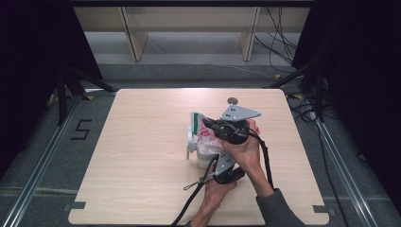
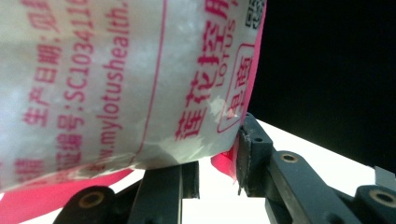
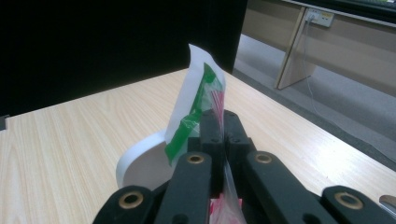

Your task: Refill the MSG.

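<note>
A plastic bag (image 1: pixel 206 135) of white granules, printed in pink with a green strip along its top, sits near the middle of the counter (image 1: pixel 142 156), over a white cup (image 1: pixel 196 153) with a handle on its left side. Both tools hold the bag. The right tool (image 1: pixel 211 125), just beyond the cup, is clamped fully together on the bag's thin top edge; in the right gripper view the film (image 3: pixel 201 93) rises in a flat flap straight out from between its black jaws. The left tool (image 1: pixel 215 165), on the near side of the cup, grips the bag's lower part: in the left gripper view the bulging pouch (image 2: pixel 126 79) sits between its jaws, with the right jaw pressed against the pink seam at the corner.

The bag looks soft and limp, its contents loose enough to shift and sag as it tilts, so the weight will slide toward whichever end is lower. The film is probably slick and could tear at a pinch point. The sealed seams and corners are the firmest places to hold; the full belly would only squash.

Its long axis runs from the green top edge, pointing up and away from the person, down toward the cup, roughly upright and leaning slightly.
</note>
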Demonstrator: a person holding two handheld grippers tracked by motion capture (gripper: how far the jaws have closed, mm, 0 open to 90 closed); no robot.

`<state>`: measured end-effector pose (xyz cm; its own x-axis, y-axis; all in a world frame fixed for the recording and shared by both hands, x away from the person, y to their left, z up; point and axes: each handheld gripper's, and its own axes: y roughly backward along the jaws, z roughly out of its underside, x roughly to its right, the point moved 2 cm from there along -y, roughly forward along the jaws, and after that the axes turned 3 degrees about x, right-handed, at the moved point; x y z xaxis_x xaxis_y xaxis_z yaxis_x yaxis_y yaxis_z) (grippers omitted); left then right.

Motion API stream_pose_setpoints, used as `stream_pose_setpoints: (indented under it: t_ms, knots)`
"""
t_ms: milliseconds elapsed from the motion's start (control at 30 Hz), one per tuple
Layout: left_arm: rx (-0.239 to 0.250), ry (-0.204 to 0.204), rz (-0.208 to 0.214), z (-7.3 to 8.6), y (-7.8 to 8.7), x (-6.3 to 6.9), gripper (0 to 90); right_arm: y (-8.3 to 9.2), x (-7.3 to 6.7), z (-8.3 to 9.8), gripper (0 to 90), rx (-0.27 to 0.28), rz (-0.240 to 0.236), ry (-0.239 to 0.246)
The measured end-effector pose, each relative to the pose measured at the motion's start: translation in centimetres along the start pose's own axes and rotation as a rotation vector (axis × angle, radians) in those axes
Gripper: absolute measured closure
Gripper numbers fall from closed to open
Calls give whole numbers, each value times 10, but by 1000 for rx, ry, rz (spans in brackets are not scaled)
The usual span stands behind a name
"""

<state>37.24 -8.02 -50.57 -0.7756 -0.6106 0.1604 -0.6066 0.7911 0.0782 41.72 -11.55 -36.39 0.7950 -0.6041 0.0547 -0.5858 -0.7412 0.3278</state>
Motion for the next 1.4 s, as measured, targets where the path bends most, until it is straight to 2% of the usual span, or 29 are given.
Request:
stream_pose_setpoints:
  t_ms: [100, 133, 333, 367, 400, 433, 633, 733, 800, 833, 900, 933, 1000, 1033, 1100, 1167, 1200, 1267, 1333, 1400]
  knots:
    - [5, -4, 11, 0, -1, 0, 727, 1, 0, 0, 900, -3, -3, -3]
    - [-9, -7, 0, 0, 0, 1, 727, 1, 1, 0, 900, -4, -2, -4]
    - [-5, -6, -3, 0, 0, 1, 727, 1, 2, -1, 900, 3, 6, -9]
    - [-3, -4, -3, 0, 0, 2, 727, 1, 3, -1, 900, -1, -3, 5]
    - [0, -3, -1, 0, -1, 2, 726, 1, 2, -1, 900, -8, -6, -13]
    - [8, -1, 8, 0, -1, 2, 726, 0, 4, -1, 900, -3, -6, 0]
    - [12, -7, 1, -1, 0, 2, 727, 0, 4, -1, 900, 2, -17, -16]
    - [0, -5, -5, -1, 0, 2, 727, -1, 4, -1, 900, 9, 3, -8]
    - [1, -7, -6, -1, 0, 2, 726, -2, 6, -1, 900, 4, -23, 2]
    - [2, -8, -5, -1, 0, 2, 726, -2, 5, -1, 900, -6, -25, -15]
    - [15, -3, 7, -1, 0, 2, 727, -3, 5, -2, 900, -15, -14, -10]
    - [9, -3, -1, -1, 0, 2, 727, -3, 4, -2, 900, -10, 0, -22]
    - [5, -4, -3, -2, 0, 2, 726, -5, 7, -3, 900, -21, -10, 16]
    - [4, -4, -4, -2, 0, 2, 726, -5, 6, -3, 900, -25, -2, -6]
    - [3, -6, -4, -2, 0, 1, 726, -5, 7, -3, 900, -27, -9, -16]
    - [4, -6, -3, -2, 0, 1, 727, -5, 7, -3, 900, -21, -17, -16]
    - [13, 0, 7, -1, 0, 0, 727, -5, 7, -3, 900, -21, -4, -12]
    - [7, 4, -2, -2, 1, 1, 727, -7, 8, -3, 900, -28, 4, 19]
    - [12, 2, -5, -2, 1, 0, 726, -9, 6, -3, 900, -36, -3, -4]
    - [5, 2, -6, -3, 2, 0, 727, -8, 7, -5, 900, -18, -8, 6]
